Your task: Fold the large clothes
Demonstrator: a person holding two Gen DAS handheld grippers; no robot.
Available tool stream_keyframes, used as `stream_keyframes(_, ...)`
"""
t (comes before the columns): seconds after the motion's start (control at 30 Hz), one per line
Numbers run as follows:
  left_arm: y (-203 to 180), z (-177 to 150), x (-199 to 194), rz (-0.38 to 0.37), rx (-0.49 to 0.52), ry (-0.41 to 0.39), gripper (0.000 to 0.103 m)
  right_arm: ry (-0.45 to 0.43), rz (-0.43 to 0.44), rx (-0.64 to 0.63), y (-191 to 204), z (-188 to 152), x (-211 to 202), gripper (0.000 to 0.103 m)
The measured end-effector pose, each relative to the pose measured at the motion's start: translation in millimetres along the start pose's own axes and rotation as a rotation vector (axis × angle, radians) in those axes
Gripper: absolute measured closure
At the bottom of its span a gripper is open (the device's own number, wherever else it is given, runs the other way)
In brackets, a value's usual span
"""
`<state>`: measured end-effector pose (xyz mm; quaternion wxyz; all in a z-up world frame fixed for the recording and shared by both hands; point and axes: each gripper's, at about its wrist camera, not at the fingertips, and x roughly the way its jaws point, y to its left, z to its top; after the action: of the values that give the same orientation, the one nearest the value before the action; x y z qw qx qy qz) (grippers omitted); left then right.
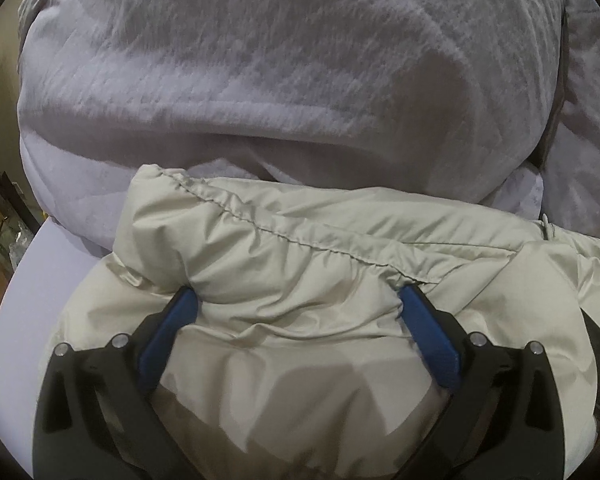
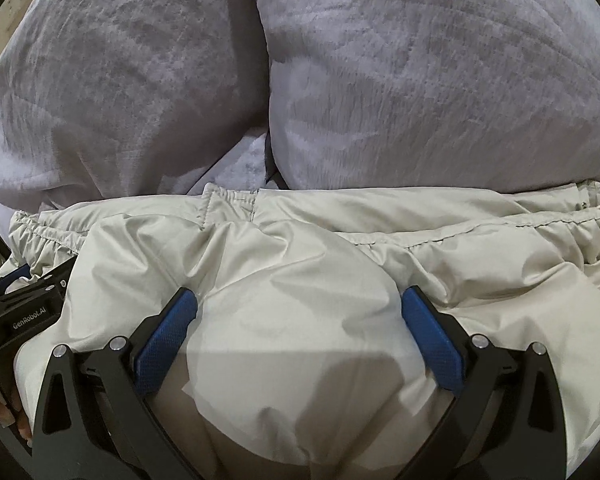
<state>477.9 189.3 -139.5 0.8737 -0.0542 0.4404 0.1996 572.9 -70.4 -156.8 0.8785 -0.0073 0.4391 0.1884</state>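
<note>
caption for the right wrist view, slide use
Right gripper, jaws wide, straddles a puffy fold of the cream jacket before two grey pillows; left gripper at frame edge.

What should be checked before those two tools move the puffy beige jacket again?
1. Left tool straddles a jacket bulge: ok.
2. Right tool straddles a bulge too: ok.
3. Fingers closed firmly enough to lift: cannot tell, both stand wide.
4. Tools apart from each other: ok.
5. Grey pillows off the jacket: not ok, they touch its far hem.
6. Fold lies flat: cannot tell.
</note>
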Motion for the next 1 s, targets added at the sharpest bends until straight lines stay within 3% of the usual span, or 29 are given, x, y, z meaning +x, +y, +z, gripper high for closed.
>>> stream_keyframes(1.0, -1.0, 0.8, 4.6, 0.002, 0.001, 0.004, 0.002, -0.002, 0.004, 0.004, 12.7, -8.0, 6.4, 0.001)
